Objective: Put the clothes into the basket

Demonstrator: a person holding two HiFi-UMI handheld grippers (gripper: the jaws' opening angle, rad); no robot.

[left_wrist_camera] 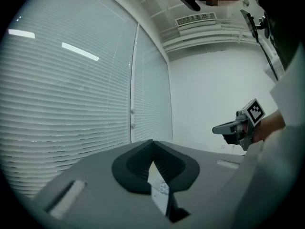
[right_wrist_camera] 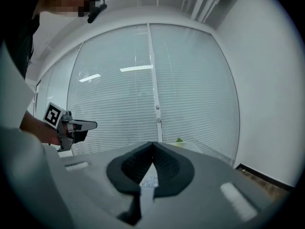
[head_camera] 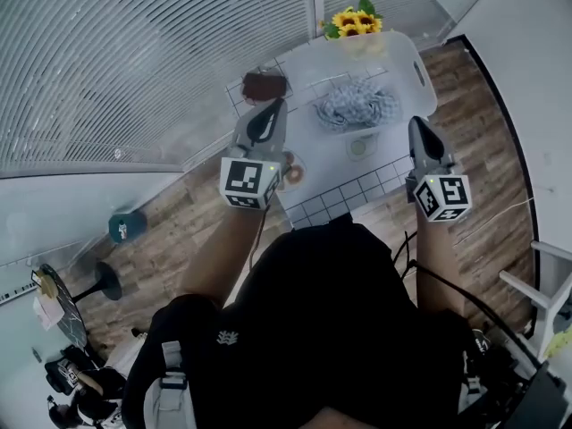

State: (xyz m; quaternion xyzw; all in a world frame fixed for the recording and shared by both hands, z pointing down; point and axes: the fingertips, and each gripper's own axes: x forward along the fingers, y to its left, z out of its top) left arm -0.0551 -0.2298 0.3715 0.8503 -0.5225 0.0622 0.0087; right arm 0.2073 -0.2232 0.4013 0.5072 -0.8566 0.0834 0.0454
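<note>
Out ahead & below, the white tiled table [head_camera: 357,195] carries a translucent white plastic basket [head_camera: 420,70] at its far end, w/ sunflowers [head_camera: 354,21] just beyond the far rim. Inside the basket lies a bunched blue-and-white patterned garment [head_camera: 356,105], so that piece looks done. Left of the basket, on the table's far-left corner, sits a dark reddish lump [head_camera: 264,86]. It may be the remaining garment, but I can't tell for sure.

Left gripper [head_camera: 273,105] points at that lump from its near side, jaws closed, nothing btwn them. Right gripper [head_camera: 418,125] is at the basket's near-right corner, jaws likewise together & empty.

Handling, as a guess: cloth is light, soft & floppy, not fragile. It'll drape & trail once lifted. Best to pinch a raised fold near the middle of the bunch & bite deep, since thin fabric can slide out of a shallow nip. Lift high enough for hanging ends to pass the basket rim.
</note>
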